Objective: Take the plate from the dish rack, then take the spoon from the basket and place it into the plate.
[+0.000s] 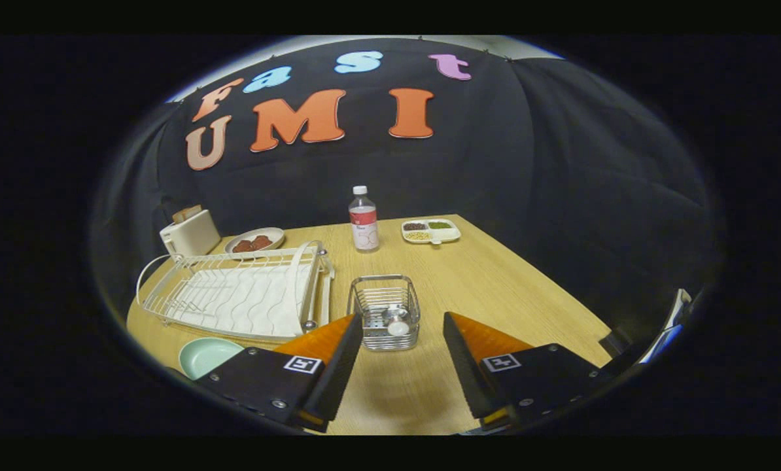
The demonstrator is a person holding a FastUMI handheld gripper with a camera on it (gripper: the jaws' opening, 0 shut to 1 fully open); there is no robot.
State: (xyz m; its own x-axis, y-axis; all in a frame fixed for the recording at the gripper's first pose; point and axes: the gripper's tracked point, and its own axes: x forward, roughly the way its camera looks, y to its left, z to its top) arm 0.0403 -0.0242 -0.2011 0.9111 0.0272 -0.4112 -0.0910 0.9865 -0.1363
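On your wooden table (495, 288) sit one empty dish rack (240, 294), one plate (204, 356) at the near edge, one basket (385, 311) holding one spoon (397, 325), your gripper (400, 327) spread wide, holding nothing.

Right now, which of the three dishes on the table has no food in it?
The pale green plate, beside the dish rack, left of the open gripper.

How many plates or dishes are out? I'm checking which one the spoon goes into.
3: a green plate beside the dish rack, left of the open fingers; a plate of food by the toaster; a divided dish beyond the bottle.
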